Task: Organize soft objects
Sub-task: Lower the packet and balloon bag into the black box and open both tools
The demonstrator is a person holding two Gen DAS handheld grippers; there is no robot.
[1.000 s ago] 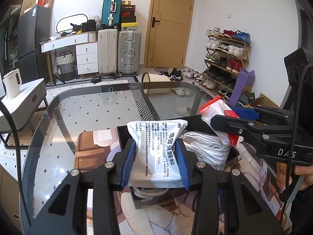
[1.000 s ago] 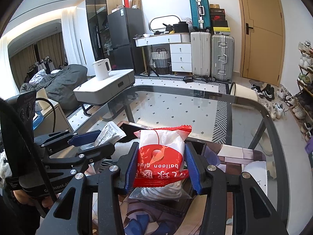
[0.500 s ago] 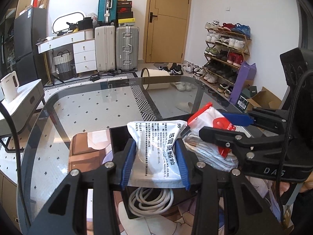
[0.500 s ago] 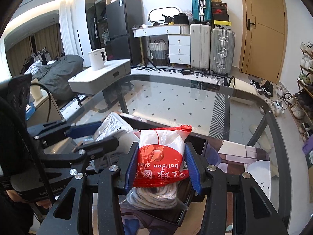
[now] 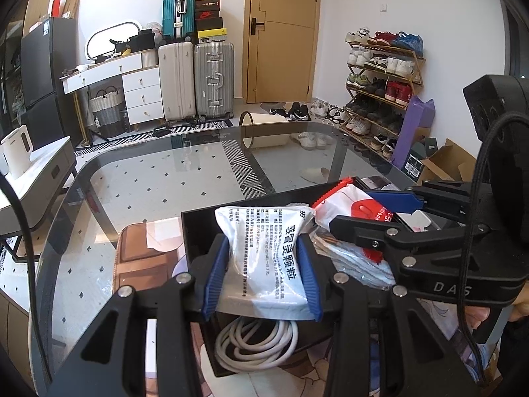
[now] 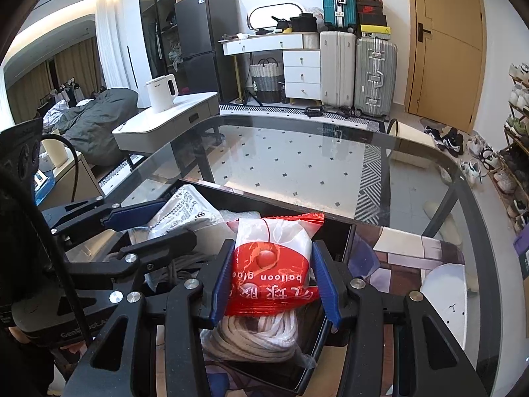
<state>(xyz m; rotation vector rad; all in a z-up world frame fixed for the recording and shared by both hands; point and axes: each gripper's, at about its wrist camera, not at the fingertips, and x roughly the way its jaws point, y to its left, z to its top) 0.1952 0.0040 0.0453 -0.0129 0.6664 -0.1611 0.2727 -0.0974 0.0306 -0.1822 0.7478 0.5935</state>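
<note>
My left gripper [image 5: 261, 264] is shut on a white packet [image 5: 267, 241] printed with black text, held over a black tray [image 5: 198, 218]. Below the packet, a coil of white cable [image 5: 254, 344] lies in the tray. My right gripper [image 6: 272, 271] is shut on a red and white packet [image 6: 274, 258] labelled balloon glue, above a clear bag of pale rope [image 6: 254, 334] in the same tray [image 6: 264, 198]. The two grippers sit side by side. The left gripper [image 6: 158, 223] and its white packet [image 6: 188, 205] show at the left of the right wrist view.
The tray stands on a printed mat [image 5: 139, 258] at the near side of a glass table [image 5: 165, 178]. A white round object [image 6: 446, 291] lies on the mat to the right. A hand [image 5: 479, 314] holds the right gripper's handle.
Both grippers have sunk toward the tray with their packets still held. The right gripper has drawn closer beside the left one, and more of the tray's inside shows.
</note>
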